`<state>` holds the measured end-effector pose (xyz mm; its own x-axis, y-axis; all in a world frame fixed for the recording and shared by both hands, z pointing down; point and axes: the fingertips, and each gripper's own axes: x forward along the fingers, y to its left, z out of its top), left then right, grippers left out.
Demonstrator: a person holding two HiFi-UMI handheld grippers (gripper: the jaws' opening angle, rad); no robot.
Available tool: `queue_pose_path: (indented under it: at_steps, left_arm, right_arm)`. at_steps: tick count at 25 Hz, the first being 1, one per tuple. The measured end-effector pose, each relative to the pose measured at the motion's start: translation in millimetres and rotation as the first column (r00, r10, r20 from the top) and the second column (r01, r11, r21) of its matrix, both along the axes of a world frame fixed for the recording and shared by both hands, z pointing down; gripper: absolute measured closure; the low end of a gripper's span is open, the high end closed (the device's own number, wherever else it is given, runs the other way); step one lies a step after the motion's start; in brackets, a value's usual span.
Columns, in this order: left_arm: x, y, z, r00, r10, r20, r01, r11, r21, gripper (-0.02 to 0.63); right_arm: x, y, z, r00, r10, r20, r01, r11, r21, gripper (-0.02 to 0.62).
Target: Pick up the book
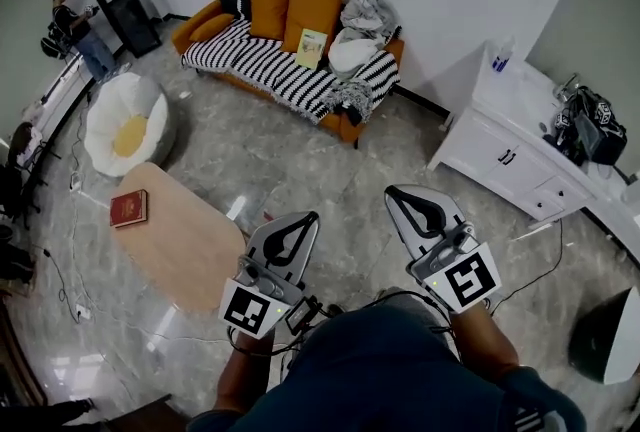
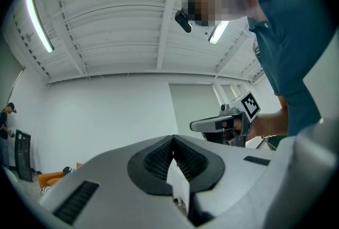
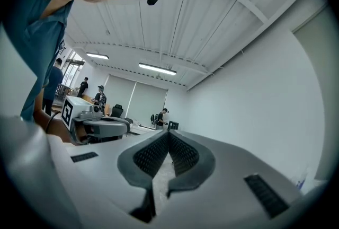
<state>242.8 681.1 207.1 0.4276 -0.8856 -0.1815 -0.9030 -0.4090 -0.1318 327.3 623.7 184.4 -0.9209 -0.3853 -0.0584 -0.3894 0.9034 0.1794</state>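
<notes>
A red book point(image 1: 129, 208) lies flat on the oval wooden coffee table point(image 1: 190, 245) at the left of the head view. Both grippers hang in the air over the floor, right of the table and apart from the book. My left gripper point(image 1: 311, 217) is shut with nothing between its jaws, its tips meeting in the left gripper view point(image 2: 173, 139). My right gripper point(image 1: 393, 192) is also shut and empty, its tips touching in the right gripper view point(image 3: 168, 134). Neither gripper view shows the book; each shows the other gripper beside it.
An orange sofa point(image 1: 262, 60) with a striped blanket stands at the back, and a yellow-green book point(image 1: 311, 45) leans on its cushions. A white beanbag point(image 1: 125, 120) lies beyond the table. A white cabinet point(image 1: 505, 155) stands at the right. A person point(image 1: 75, 35) stands far left.
</notes>
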Motion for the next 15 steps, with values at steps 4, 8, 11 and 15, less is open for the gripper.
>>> queue_pose_path:
  at_steps: [4,8,11,15]
  left_arm:
    - [-5,-8,8,0.999,-0.024,-0.026,0.024,1.0,-0.017,0.603]
    - [17,-35,18,1.0,-0.028,0.01,0.028,0.999,-0.035,0.603]
    - [27,-61,21,0.999,-0.032,0.029,0.034,0.998,-0.054,0.603]
    - [29,-101,19,0.998,-0.057,0.014,0.058,0.997,-0.056,0.603]
  right_arm:
    - [-6,-12,4,0.998,-0.033,-0.045,0.034,0.999,0.03,0.581]
    - [11,-40,6,0.999,-0.049,0.023,0.048,0.998,0.038,0.581]
    - [20,-66,10,0.998,-0.062,0.025,0.061,0.998,0.006,0.581]
    - [22,-103,9,0.996,-0.091,0.014,0.09,0.996,0.005,0.581]
